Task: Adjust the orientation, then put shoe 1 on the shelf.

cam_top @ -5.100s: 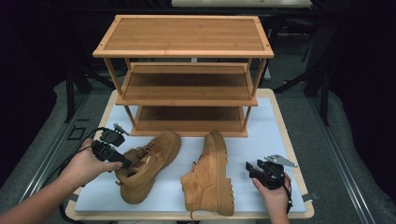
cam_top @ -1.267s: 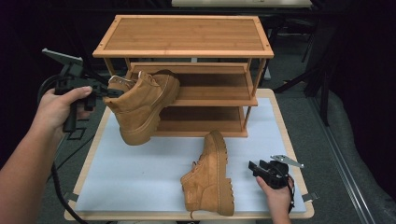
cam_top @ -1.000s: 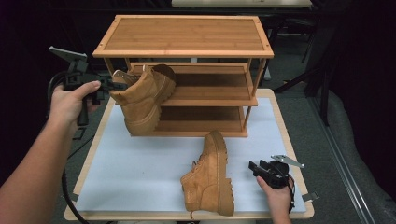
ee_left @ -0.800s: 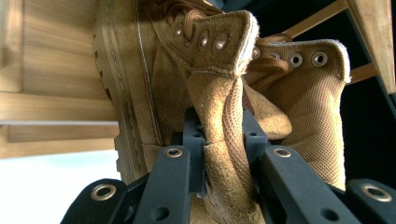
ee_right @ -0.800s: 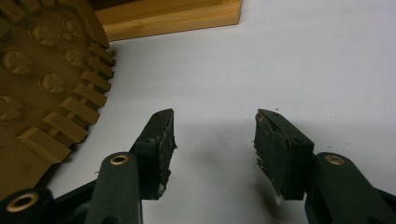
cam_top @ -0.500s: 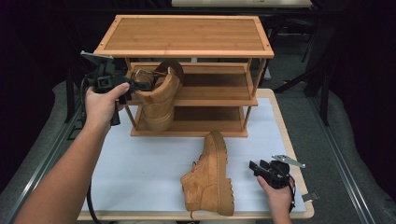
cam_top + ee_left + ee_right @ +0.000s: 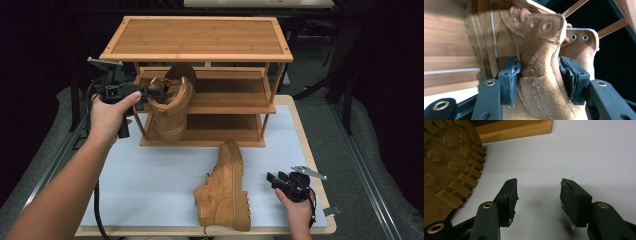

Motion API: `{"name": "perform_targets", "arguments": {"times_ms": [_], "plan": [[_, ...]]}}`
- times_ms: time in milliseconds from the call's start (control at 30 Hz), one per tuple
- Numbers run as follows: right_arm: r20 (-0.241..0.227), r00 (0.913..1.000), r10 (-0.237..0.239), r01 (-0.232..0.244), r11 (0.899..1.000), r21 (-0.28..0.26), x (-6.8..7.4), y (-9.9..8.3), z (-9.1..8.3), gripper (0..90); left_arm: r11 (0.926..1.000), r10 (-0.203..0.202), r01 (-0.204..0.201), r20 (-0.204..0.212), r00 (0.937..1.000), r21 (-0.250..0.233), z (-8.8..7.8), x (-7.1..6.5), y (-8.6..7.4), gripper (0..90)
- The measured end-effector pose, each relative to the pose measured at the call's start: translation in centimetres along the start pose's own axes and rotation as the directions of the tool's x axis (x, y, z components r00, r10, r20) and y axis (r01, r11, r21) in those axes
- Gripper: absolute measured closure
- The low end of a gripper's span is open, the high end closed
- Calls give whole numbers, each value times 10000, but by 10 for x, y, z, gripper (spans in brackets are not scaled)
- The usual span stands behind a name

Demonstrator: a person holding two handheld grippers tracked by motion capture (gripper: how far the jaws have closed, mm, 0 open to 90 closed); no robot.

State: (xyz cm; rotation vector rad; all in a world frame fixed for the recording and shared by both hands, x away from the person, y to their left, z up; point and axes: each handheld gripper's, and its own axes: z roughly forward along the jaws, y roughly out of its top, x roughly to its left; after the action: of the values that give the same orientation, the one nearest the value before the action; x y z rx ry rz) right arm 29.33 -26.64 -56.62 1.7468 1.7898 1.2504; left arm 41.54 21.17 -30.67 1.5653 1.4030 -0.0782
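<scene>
The left gripper (image 7: 150,93), its jaws just opening wide around the collar, is releasing the first boot (image 7: 170,107) at the rack's (image 7: 200,55) middle shelf's left end, while the open, empty right gripper (image 7: 275,180) is waiting beside the second boot (image 7: 225,192), lying near the table's (image 7: 150,190) front edge.

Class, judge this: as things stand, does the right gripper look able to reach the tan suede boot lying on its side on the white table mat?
Probably yes: the right gripper is open beside the tan suede boot, bare white mat between them.
</scene>
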Motion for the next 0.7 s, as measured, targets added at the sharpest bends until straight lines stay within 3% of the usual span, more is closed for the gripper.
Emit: {"name": "perform_targets", "arguments": {"times_ms": [133,200,333,400,500,700], "plan": [[44,10000,-41,41,9999,159,-1,0,-1,472,9993,364,-361,-212,9991,135,-12,-5,3,491],[29,10000,-34,34,10000,2,0,0,-1,472,9962,867,-865,-347,9956,85,-24,-9,2,486],[38,9999,-141,140,9999,45,3,1,-3,472,9927,1200,-1193,-370,9921,197,-37,-10,-3,486],[124,9989,-444,445,9989,-144,8,2,-4,472,9911,1313,-1309,-141,9912,255,-49,-7,-12,491],[169,9960,-883,882,9961,24,14,4,-6,481,9871,1568,-1561,-209,9874,346,-56,0,-23,501],[-44,9941,-1080,1079,9941,-134,21,5,-6,495,9842,1761,-1750,-416,9835,279,-61,23,-43,513]]}}
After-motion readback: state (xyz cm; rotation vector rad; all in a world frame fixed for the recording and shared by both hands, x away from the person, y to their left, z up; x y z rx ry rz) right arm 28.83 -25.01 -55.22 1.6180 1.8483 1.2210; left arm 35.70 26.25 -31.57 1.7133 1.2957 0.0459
